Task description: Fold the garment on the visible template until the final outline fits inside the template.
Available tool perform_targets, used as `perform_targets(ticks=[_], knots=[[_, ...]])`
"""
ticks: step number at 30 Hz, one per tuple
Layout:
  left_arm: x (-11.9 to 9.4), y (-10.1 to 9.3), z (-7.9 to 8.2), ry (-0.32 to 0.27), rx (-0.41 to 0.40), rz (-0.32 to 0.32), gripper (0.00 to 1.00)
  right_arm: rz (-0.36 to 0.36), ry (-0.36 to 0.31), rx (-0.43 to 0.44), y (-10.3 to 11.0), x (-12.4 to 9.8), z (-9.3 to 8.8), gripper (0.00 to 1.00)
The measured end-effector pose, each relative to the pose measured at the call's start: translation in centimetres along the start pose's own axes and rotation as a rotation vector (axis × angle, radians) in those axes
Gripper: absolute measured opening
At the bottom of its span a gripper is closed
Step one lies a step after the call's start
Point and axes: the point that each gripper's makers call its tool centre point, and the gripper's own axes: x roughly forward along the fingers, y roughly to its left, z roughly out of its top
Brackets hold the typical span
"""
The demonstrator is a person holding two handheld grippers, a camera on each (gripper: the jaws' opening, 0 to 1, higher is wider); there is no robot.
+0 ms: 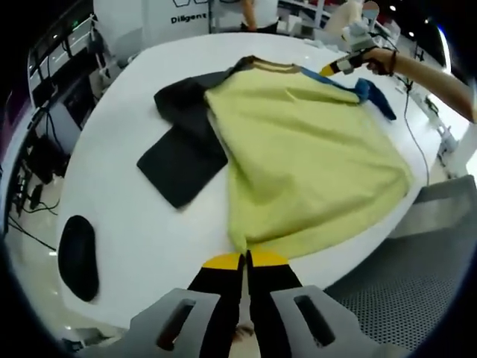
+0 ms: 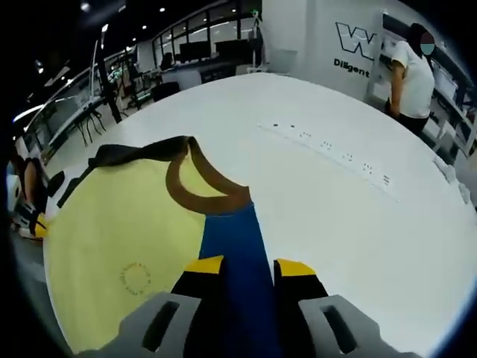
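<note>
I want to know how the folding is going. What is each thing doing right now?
yellow shirt: spread flat on the white table, not yet folded small.
blue sleeve: pinched in the right gripper.
left gripper: shut on the shirt's hem.
black template: flat, partly under the shirt.

Your left tool [image 1: 244, 260] at the near edge, jaws pressed together on the cloth, your right tool [image 2: 249, 266] far across, jaws clamped on blue fabric, your right hand [image 1: 378, 58] and bare forearm outstretched
</note>
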Motion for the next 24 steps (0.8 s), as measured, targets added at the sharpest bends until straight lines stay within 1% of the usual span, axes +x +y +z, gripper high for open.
perform_targets(ticks=[4, 5, 6, 7, 8, 10, 13, 23, 24], knots=[[0.0, 0.0, 0.0, 0.002, 0.005, -0.002, 0.01, -0.002, 0.018, -0.011, 0.1, 0.2, -0.5, 0.11], [0.0, 0.0, 0.0, 0.003, 0.007, -0.002, 0.01, -0.005, 0.023, -0.022, 0.1, 0.3, -0.6, 0.07], [0.0, 0.0, 0.0, 0.004, 0.01, -0.001, 0.01, -0.014, 0.006, -0.032, -0.1, 0.3, -0.3, 0.02], [0.0, 0.0, 0.0, 0.005, 0.011, -0.002, 0.01, -0.024, 0.011, -0.037, -0.2, 0.4, -0.4, 0.0], [0.0, 0.0, 0.0, 0.006, 0.01, -0.002, 0.01, -0.044, 0.016, -0.062, -0.7, 0.4, -0.4, 0.0], [0.0, 0.0, 0.0, 0.006, 0.0, -0.003, 0.01, -0.035, 0.016, -0.038, -0.5, 0.3, -0.2, 0.0], [0.0, 0.0, -0.1, 0.005, -0.008, -0.005, 0.01, -0.049, 0.02, -0.057, -0.6, 0.4, 0.0, 0.0], [0.0, -0.1, -0.1, 0.01, -0.003, -0.002, 0.01, -0.075, 0.021, -0.042, -1.5, 1.0, 1.0, 0.0], [0.0, -0.1, -0.1, 0.01, -0.003, -0.003, 0.01, -0.077, 0.021, -0.042, -2.3, 1.4, 1.2, 0.0]])
